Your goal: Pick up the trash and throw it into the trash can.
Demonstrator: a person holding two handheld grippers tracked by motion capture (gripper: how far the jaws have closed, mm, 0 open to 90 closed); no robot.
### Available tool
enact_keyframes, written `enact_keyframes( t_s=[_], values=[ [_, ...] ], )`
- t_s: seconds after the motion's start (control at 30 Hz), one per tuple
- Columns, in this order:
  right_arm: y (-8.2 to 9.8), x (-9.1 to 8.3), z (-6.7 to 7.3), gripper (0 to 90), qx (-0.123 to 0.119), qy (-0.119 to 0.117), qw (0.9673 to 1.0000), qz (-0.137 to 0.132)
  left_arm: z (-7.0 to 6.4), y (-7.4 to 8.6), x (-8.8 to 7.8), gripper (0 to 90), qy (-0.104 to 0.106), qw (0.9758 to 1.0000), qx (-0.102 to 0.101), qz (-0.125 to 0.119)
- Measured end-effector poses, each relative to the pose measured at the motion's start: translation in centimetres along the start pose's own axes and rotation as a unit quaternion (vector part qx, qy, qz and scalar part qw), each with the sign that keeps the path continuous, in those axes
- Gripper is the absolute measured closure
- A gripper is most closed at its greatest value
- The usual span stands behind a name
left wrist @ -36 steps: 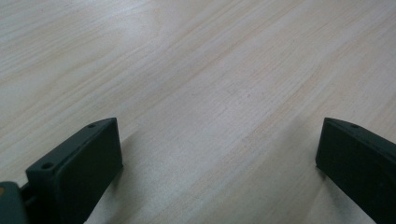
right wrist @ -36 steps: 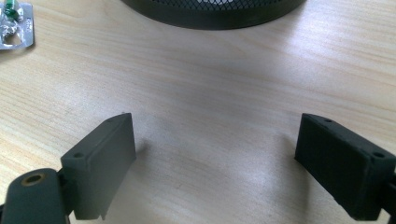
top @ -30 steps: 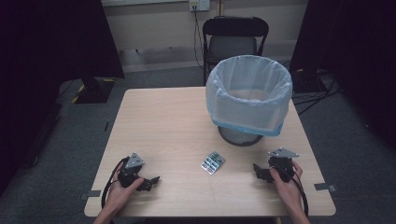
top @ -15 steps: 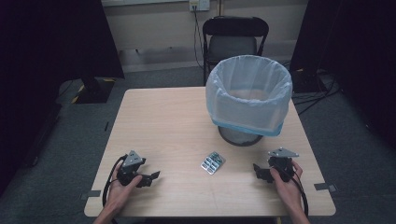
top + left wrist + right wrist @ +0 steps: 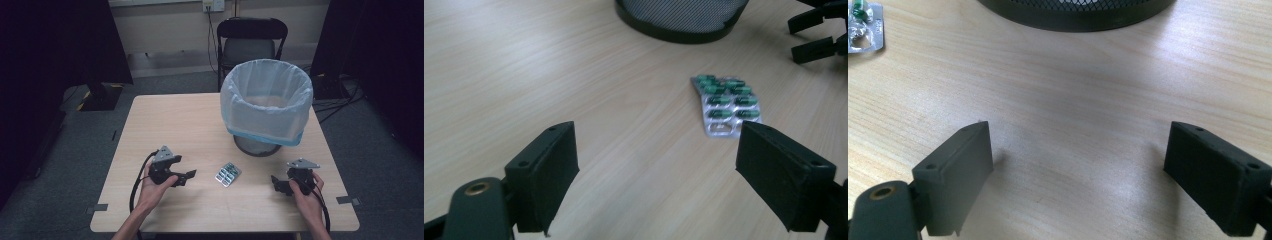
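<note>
- Wooden bench (image 5: 175,125): lined bin (image 5: 266,102) at far right.
- Pill pack (image 5: 228,174): flat on bench, between claws, near bin.
- Left claw (image 5: 188,176): jaws apart, empty.
- Right claw (image 5: 278,184): jaws apart, empty.

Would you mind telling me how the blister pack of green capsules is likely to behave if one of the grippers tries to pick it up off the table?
The blister pack lies flat and thin on the table, so it probably slides before jaws catch an edge. Its foil looks smooth, likely slippery. It seems light and may flex.
</note>
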State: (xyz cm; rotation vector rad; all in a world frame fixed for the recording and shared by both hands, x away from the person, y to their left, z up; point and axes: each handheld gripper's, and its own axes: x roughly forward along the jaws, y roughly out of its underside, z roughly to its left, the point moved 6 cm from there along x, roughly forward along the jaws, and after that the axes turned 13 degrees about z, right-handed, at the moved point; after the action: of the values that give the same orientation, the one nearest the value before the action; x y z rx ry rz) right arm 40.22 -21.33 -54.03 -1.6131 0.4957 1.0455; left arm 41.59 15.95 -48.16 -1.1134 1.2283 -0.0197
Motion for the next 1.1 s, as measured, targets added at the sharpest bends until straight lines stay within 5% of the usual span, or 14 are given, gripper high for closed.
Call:
enact_keyframes(
  t_s=[0.17,0.37,0.5,0.6,0.67,0.77,0.9,1.1],
  values=[
    [0.0,0.0,0.0,11.1,-0.001,0.000,1.0000,0.000,-1.2,-2.7,1.3,17.5,0.014,0.9998,0.016,-0.007],
    [0.0,0.0,0.0,11.2,0.000,0.000,1.0000,0.000,-2.6,-4.7,3.7,19.1,0.043,0.9990,0.009,-0.005],
    [0.0,0.0,0.0,11.1,0.000,0.000,1.0000,0.000,-3.4,-4.7,5.9,18.8,0.047,0.9985,0.019,0.021],
    [0.0,0.0,0.0,11.2,0.000,0.000,1.0000,0.000,-3.6,-4.6,6.9,18.3,0.055,0.9979,0.014,0.030],
    [0.0,0.0,0.0,11.1,0.000,0.000,1.0000,0.000,-4.0,-4.3,7.9,18.3,0.079,0.9962,0.005,0.036],
    [0.0,0.0,0.0,11.1,-0.001,0.000,1.0000,0.000,-4.3,-3.9,9.0,19.1,0.069,0.9962,0.010,0.053],
    [0.0,0.0,0.0,11.1,0.000,0.000,1.0000,0.000,-5.0,-3.3,10.2,19.1,0.086,0.9940,0.009,0.066],
    [0.0,0.0,0.0,11.1,0.000,0.000,1.0000,0.000,-5.7,-3.4,11.1,17.5,0.061,0.9951,0.026,0.073]
  ],
)
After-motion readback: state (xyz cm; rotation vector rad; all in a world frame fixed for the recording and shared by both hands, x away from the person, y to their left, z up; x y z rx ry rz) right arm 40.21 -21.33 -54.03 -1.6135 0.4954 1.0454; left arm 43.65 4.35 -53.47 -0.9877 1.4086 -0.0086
